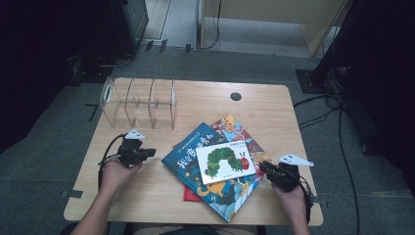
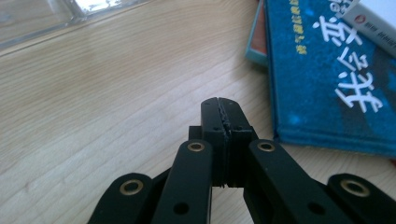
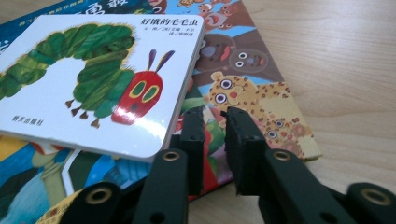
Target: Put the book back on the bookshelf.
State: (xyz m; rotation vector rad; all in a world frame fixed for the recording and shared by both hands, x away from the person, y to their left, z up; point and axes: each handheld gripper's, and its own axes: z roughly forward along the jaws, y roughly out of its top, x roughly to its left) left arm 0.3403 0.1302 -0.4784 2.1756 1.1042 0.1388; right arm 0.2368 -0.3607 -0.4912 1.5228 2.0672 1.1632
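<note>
A stack of picture books lies right of the table's middle. A small white caterpillar board book (image 1: 226, 163) (image 3: 88, 79) is on top, over a large blue book (image 1: 188, 154) (image 2: 327, 70) and a colourful animal book (image 1: 235, 129) (image 3: 252, 93). My left gripper (image 1: 151, 152) (image 2: 223, 109) hovers left of the blue book's edge, shut, pads pressed together with nothing between. At the stack's right edge, my right gripper (image 1: 263, 166) (image 3: 215, 116) points at the caterpillar book's corner, its jaws a narrow gap apart and holding nothing.
A clear acrylic divider rack (image 1: 139, 103) (image 2: 56, 14) stands at the back left of the wooden table (image 1: 205, 98). A dark cable hole (image 1: 236, 96) sits at the back centre. A red cover (image 1: 190, 196) peeks from under the stack near the front edge.
</note>
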